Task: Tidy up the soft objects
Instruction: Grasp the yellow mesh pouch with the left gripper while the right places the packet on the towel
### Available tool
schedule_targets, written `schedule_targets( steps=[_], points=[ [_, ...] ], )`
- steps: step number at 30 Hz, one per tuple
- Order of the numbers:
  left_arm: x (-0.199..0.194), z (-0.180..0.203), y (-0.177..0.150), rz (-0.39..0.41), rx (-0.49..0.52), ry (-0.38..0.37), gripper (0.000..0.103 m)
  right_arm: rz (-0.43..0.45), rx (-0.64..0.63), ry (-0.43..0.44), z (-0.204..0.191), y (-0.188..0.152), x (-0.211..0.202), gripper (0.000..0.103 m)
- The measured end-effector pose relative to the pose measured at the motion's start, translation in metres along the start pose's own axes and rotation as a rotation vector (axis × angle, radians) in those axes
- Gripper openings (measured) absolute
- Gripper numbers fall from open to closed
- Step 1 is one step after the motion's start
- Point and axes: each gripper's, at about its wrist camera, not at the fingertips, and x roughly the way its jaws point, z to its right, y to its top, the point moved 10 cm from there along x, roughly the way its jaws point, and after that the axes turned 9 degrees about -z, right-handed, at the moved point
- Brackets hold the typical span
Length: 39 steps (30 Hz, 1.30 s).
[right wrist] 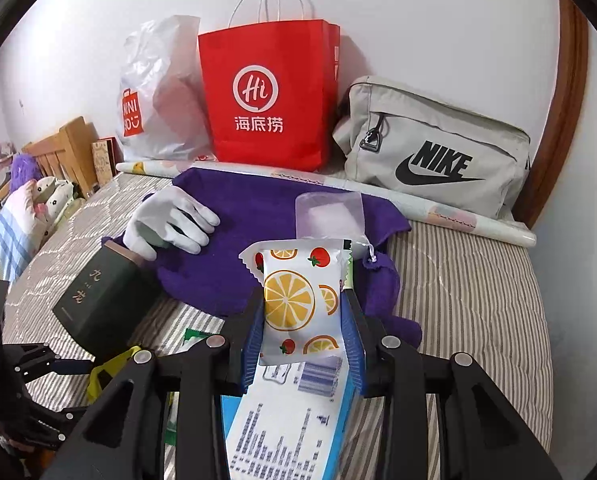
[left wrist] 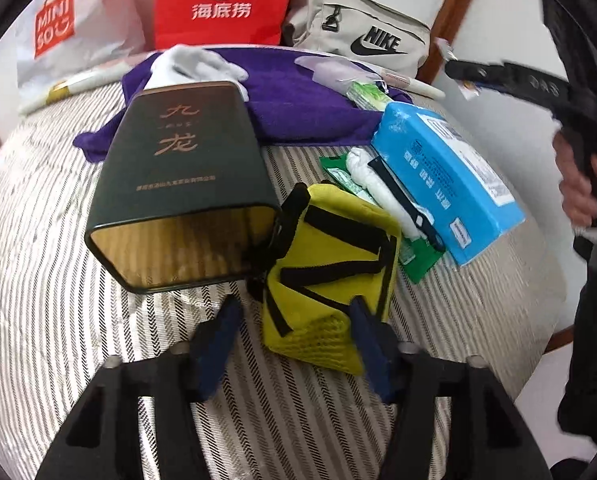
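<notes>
The left gripper [left wrist: 294, 344] hung over the striped bedcover [left wrist: 58, 280], its blue fingers [left wrist: 214, 344] standing apart either side of the near corner of a yellow pouch [left wrist: 330, 280] with black straps; whether the pads pressed it I could not tell; a dark green box [left wrist: 178, 184] lay on its side touching the pouch on the left, crowding that finger. The right gripper [right wrist: 302, 320] was clamped on one fruit-printed packet [right wrist: 298, 304], held upright above a blue tissue pack [right wrist: 290, 420].

Behind lay one purple towel [right wrist: 266, 224] with one white glove [right wrist: 170, 224] on it and a clear plastic sachet [right wrist: 328, 214] at its right edge; green wrappers [left wrist: 418, 256] and a white wad [left wrist: 374, 184] lay between the pouch and the blue pack.

Against the white wall [right wrist: 418, 20] stood three bags: one white plastic bag [right wrist: 158, 92], one red paper bag [right wrist: 266, 96], one grey Nike bag [right wrist: 438, 148]; one paper roll [right wrist: 438, 210] ran in front of them. A wooden bed frame [right wrist: 566, 100] curved on the right; pillows and a wooden headboard [right wrist: 66, 148] showed far left.
</notes>
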Motion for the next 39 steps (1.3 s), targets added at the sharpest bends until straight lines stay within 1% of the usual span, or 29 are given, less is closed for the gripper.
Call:
schedule_targets(
  steps=[1, 6, 9, 12, 15, 19, 23, 29, 33, 38, 39],
  points=[
    [0.0, 0.003, -0.001, -0.004, 0.006, -0.03, 0.038, -0.004, -0.002, -0.001, 0.0, 0.002, 0.003, 0.037],
    [-0.003, -0.001, -0.003, 0.017, 0.012, -0.056, 0.034, -0.022, -0.005, -0.009, 0.004, 0.008, 0.016, 0.037],
    [-0.008, -0.005, -0.007, 0.01, 0.005, -0.091, 0.034, -0.035, -0.002, -0.009, 0.006, 0.011, 0.023, 0.037],
    [-0.013, -0.008, -0.011, 0.012, 0.005, -0.108, 0.034, -0.043, -0.003, -0.012, 0.009, 0.015, 0.03, 0.037],
    [-0.016, -0.008, -0.013, 0.021, 0.035, -0.088, 0.034, -0.065, -0.01, -0.012, 0.01, 0.018, 0.04, 0.037],
    [-0.021, -0.01, -0.014, 0.028, 0.026, -0.111, 0.034, -0.106, -0.001, -0.005, 0.014, 0.021, 0.06, 0.037],
    [-0.015, -0.013, -0.017, 0.015, 0.03, -0.121, 0.034, -0.138, -0.014, 0.009, 0.013, 0.024, 0.076, 0.037],
    [-0.012, -0.013, -0.017, 0.004, 0.035, -0.131, 0.034, -0.165, -0.052, 0.043, 0.003, 0.033, 0.092, 0.037],
    [-0.011, -0.013, -0.016, 0.0, 0.029, -0.15, 0.035, -0.191, -0.087, 0.09, -0.012, 0.037, 0.102, 0.037],
    [-0.012, -0.014, -0.017, -0.002, 0.024, -0.16, 0.035, -0.267, -0.091, 0.054, -0.009, 0.032, 0.129, 0.037],
    [-0.012, -0.014, -0.016, 0.0, 0.026, -0.16, 0.035, -0.285, -0.088, 0.059, -0.009, 0.03, 0.133, 0.037]
  ],
)
